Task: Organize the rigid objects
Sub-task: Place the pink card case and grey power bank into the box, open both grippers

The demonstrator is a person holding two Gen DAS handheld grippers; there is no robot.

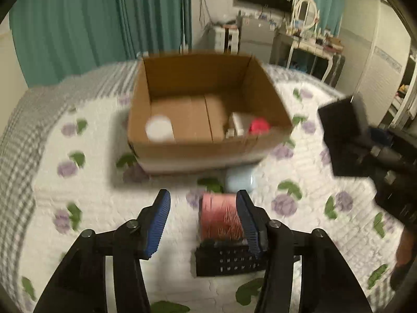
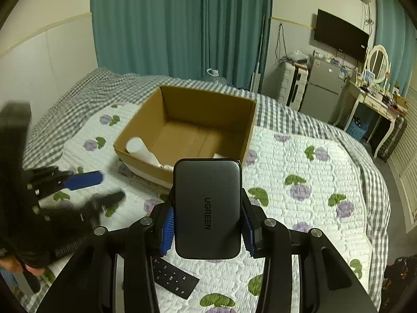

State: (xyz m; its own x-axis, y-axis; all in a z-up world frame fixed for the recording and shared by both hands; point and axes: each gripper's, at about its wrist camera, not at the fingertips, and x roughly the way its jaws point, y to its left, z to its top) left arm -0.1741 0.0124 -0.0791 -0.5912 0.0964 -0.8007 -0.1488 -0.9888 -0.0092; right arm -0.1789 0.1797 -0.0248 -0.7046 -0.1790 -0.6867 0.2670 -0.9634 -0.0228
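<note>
An open cardboard box [image 1: 208, 154] [image 2: 146, 161] stands on the bed. In it lie a white cylinder [image 1: 159, 129] [image 2: 140, 148], a white item [image 1: 241, 122] and a red item [image 1: 258, 126]. My left gripper [image 1: 202, 195] [image 2: 104, 186] hovers open in front of the box, with nothing pressed by its blue pads. Below it on the quilt lie a pink spool [image 1: 219, 216], partly behind the right finger, and a black remote [image 1: 229, 260] [image 2: 174, 279]. My right gripper [image 2: 207, 208] is shut on a grey UGREEN charger [image 2: 207, 224], lifted above the quilt near the box's front right corner.
A pale blue object [image 1: 239, 181] rests against the box's front wall. The floral quilt [image 1: 78, 156] [image 2: 299, 161] spreads around the box, and the bed's edge drops off at the right [image 2: 378, 182]. A fridge [image 2: 323, 88] and a dressing table [image 2: 375, 99] stand beyond the bed.
</note>
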